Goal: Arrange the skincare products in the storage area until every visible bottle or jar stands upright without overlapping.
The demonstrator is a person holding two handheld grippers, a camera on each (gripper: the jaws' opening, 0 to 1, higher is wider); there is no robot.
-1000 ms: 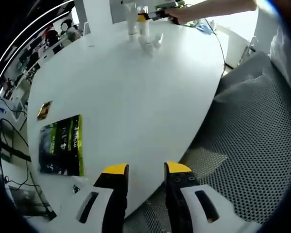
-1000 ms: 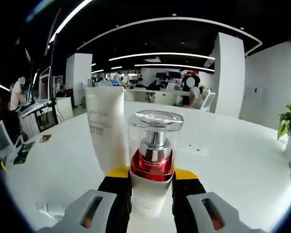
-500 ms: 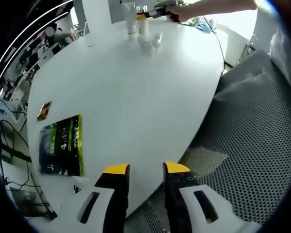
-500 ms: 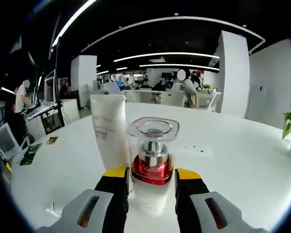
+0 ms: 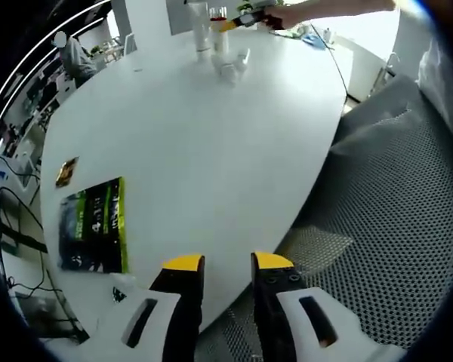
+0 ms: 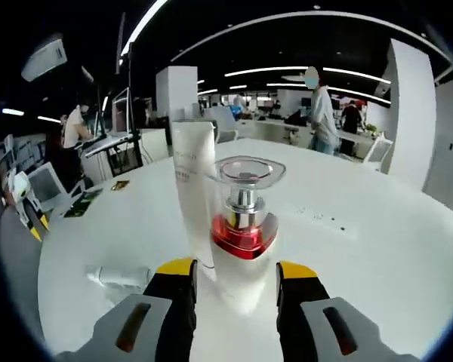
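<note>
- Right gripper: its fingers are spread, one on each side of the pump bottle with a gap showing — not pinching it.
- The pump bottle stands upright on the white worktop, just in front of an upright white tube; a small white tube lies flat to the left.
- Left gripper: fingers apart and empty, at the worktop's near edge beside a green packet.

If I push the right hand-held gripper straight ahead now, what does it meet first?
The right hand-held gripper would probably meet the red-collared pump bottle first; it stands upright between the open jaws, with the white tube beside it.
</note>
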